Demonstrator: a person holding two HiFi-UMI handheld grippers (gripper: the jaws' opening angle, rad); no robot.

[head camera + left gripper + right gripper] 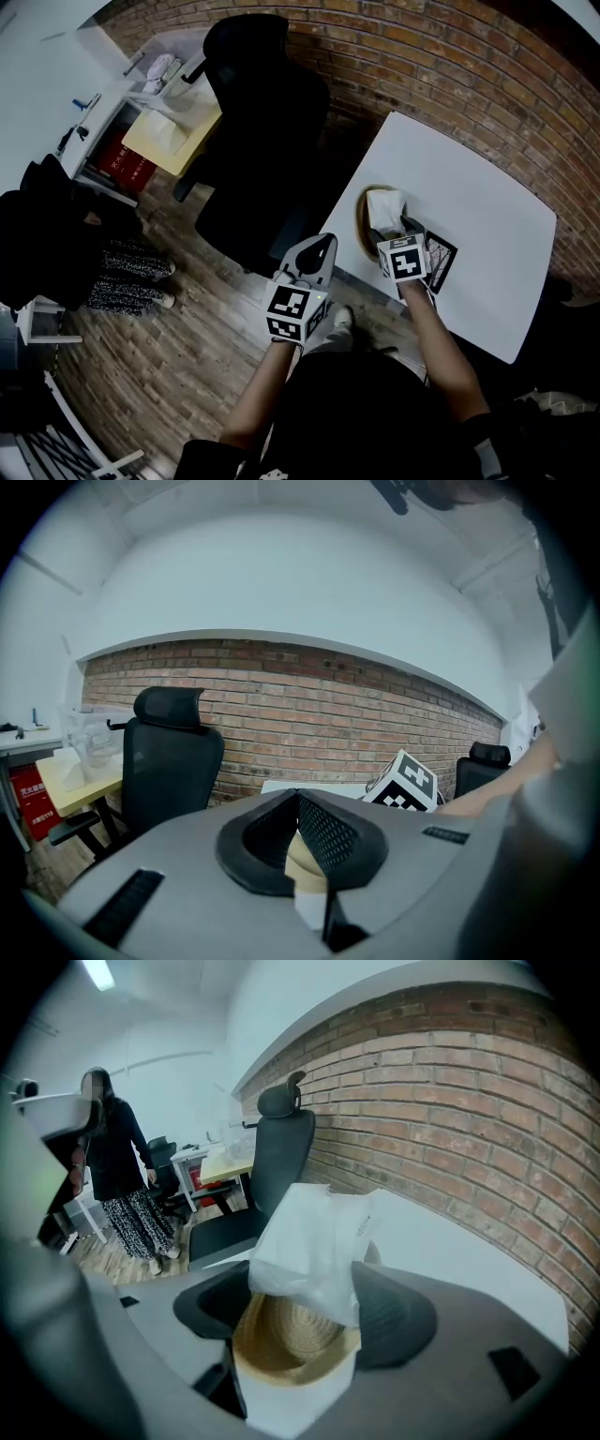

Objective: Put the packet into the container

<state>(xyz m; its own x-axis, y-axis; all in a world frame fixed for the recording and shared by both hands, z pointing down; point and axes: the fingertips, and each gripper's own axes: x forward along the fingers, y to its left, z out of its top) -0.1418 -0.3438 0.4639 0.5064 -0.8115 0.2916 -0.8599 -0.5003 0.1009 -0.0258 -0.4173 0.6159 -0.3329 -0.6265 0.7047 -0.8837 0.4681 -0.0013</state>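
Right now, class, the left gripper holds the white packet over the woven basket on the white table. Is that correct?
Not quite. It is the right gripper that holds the white packet over the woven basket on the white table, as the right gripper view shows.

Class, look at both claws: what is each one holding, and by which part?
The right claw grips the packet by its lower end, over the basket; the left claw holds nothing.

No print can be read. The packet (314,1241) between the right jaws bears one small grey line, too fine. White characters on a red box (37,803), far left of the left jaws, are blurred.
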